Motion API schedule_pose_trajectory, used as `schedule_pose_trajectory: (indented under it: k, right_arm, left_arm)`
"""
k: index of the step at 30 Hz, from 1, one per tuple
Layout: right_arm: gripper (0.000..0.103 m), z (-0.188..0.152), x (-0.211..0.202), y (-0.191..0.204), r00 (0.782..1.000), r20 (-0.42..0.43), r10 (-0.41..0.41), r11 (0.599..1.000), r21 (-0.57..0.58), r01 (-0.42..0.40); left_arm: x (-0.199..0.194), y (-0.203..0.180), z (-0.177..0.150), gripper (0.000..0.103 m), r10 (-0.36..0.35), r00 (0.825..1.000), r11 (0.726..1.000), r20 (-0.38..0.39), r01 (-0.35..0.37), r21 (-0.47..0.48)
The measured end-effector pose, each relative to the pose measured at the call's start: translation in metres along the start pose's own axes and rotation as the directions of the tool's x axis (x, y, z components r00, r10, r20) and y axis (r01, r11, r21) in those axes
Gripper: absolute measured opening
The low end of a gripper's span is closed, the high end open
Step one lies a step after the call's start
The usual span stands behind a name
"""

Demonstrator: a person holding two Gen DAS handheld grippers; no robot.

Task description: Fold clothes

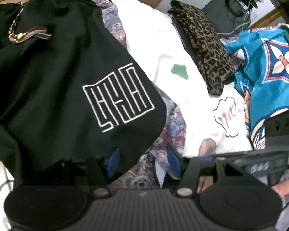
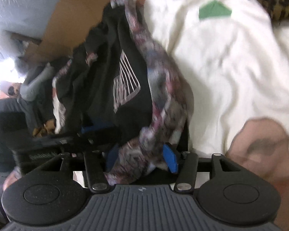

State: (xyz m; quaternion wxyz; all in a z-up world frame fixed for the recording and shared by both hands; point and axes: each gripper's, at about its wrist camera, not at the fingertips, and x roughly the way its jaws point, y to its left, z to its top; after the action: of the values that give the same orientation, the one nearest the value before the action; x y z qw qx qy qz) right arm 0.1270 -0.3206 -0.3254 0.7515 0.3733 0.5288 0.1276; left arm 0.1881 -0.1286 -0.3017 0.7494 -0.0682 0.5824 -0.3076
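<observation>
- Left gripper (image 1: 142,159): blue pads apart, black logo garment (image 1: 67,80) draped over the left finger, patterned fabric (image 1: 167,134) between fingers; grip unclear, cannot tell.
- Right gripper (image 2: 140,157): fingers apart, same patterned fabric (image 2: 158,96) bunched between them, black garment just ahead; clamp unclear.
- White shirt (image 2: 231,57) lies right of the fingers.

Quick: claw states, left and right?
Left claw: black garment and patterned cloth between pads; grip cannot be told.
Right claw: open, patterned cloth lying between.
</observation>
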Motion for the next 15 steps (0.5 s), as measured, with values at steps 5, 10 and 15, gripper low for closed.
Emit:
schedule_pose_trajectory:
  k: [5,10,15]
  right_arm:
    - [0.060,0.012,-0.023,-0.002,0.998,0.070,-0.003,1.000,0.000,0.003]
    - [0.060,0.008,-0.026,-0.019,0.993,0.060,-0.103,0.994,0.052,0.100]
    - [0.059,-0.005,-0.010,-0.033,0.991,-0.011,-0.131,0.983,0.130,0.131]
  left_arm:
    - [-0.009,0.008,0.000,0.058,0.010,1.000,1.000,0.020,-0.010,-0.022]
    - [-0.018,0.019,-0.002,0.058,0.026,0.999,0.998,0.035,-0.024,-0.054]
    - [-0.028,0.035,-0.006,0.058,0.041,0.998,0.994,0.049,-0.035,-0.106]
